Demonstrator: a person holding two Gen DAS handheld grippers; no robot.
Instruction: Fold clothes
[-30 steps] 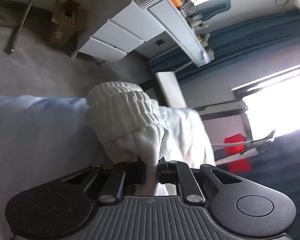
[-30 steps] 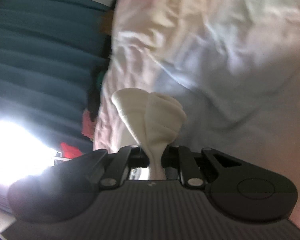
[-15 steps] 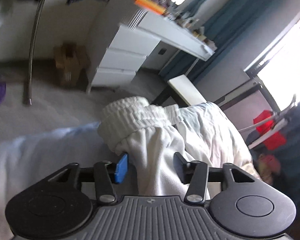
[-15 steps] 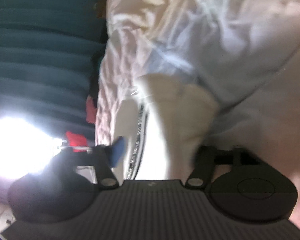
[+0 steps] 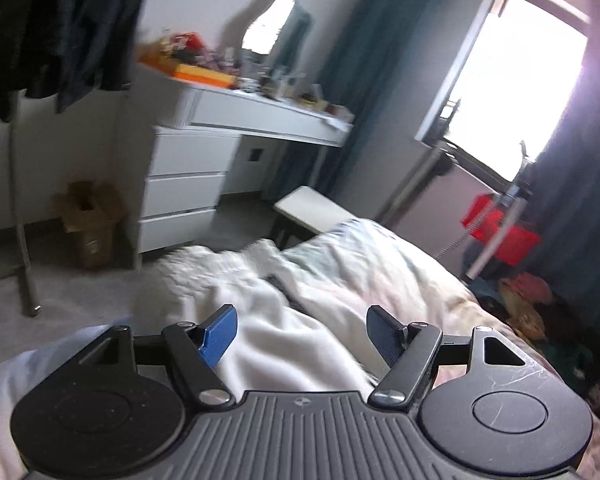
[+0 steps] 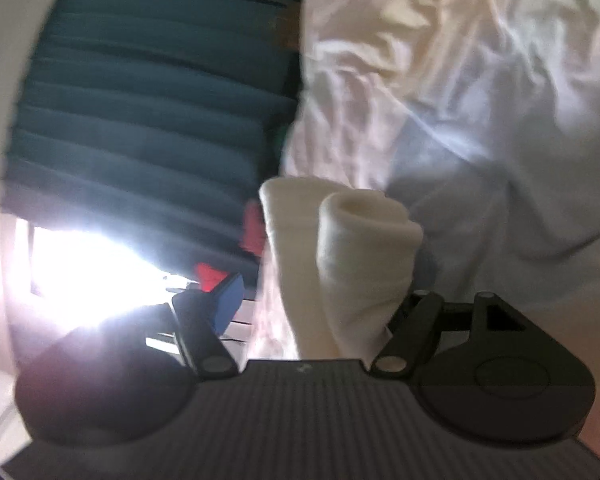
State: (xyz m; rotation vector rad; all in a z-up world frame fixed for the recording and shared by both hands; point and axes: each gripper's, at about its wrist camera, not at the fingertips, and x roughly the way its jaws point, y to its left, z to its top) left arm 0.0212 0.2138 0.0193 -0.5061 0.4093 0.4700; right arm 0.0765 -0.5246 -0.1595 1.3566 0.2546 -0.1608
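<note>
**Both claws spread, white garment sitting on the bed**

The bed (image 5: pixel 400 276) takes up most of both views, covered in pale, crumpled bedding. Far left in the left wrist view there's a white dresser (image 5: pixel 180 184) with a cluttered top, and a bright window (image 5: pixel 512 80) far right with dark teal curtains (image 5: pixel 352 72) beside it. The white garment (image 5: pixel 268 320) lies bunched on the near edge of the bed. The left gripper (image 5: pixel 300 334) has its jaws still widening, the cloth showing between them but no pad pressing on it. The right gripper (image 6: pixel 320 300) is spread wide too; the rolled cloth stands between its fingers, right up against the right-hand one, so not pinched.
</note>
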